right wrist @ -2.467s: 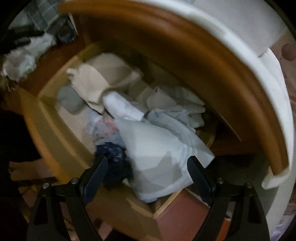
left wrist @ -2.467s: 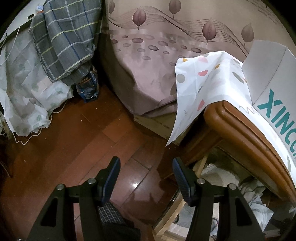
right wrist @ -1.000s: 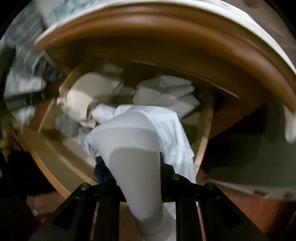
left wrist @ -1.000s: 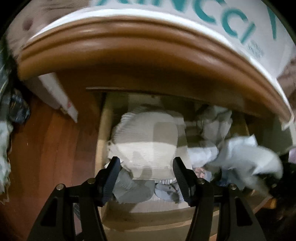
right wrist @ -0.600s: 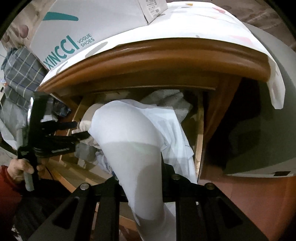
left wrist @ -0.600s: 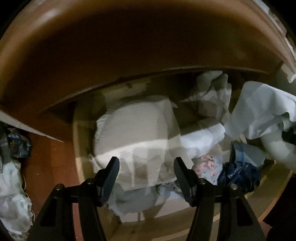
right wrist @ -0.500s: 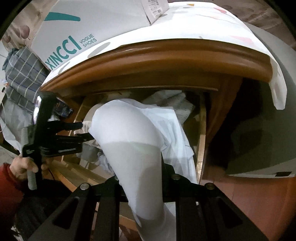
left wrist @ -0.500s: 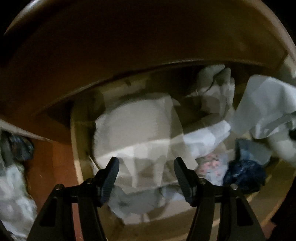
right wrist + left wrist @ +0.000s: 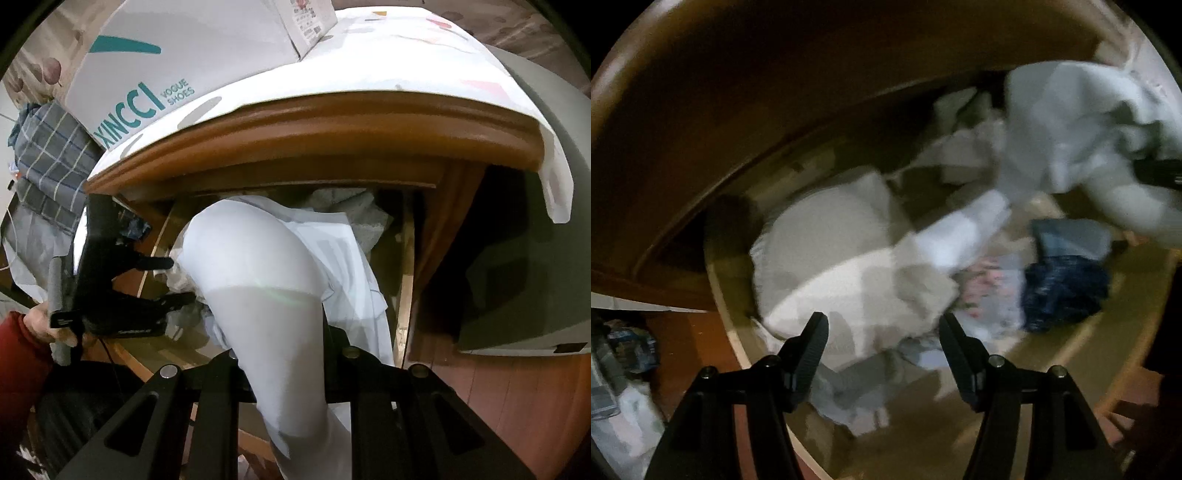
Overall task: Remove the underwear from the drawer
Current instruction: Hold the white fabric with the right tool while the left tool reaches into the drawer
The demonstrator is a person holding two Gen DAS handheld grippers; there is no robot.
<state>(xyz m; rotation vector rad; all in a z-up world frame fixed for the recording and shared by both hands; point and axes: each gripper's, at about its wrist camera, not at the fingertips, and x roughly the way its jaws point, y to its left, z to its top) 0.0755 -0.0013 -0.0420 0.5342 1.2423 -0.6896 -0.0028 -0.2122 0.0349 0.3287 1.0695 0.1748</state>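
The right gripper (image 9: 286,373) has its jaws clamped on the pale white cotton underwear (image 9: 258,280), now lifted above the open wooden drawer (image 9: 720,280). The left gripper (image 9: 882,339) has swung over that drawer, jaws half open and empty, ready for another piece.

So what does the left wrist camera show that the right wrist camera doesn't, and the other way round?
Only the left wrist view shows the dark blue garment, the pink floral piece and the cream fabric lying in the drawer.

Only the right wrist view shows the shoe box, the plaid cloth and the right gripper shut on the white garment.

Both show the open drawer, the white garment and the open left gripper.
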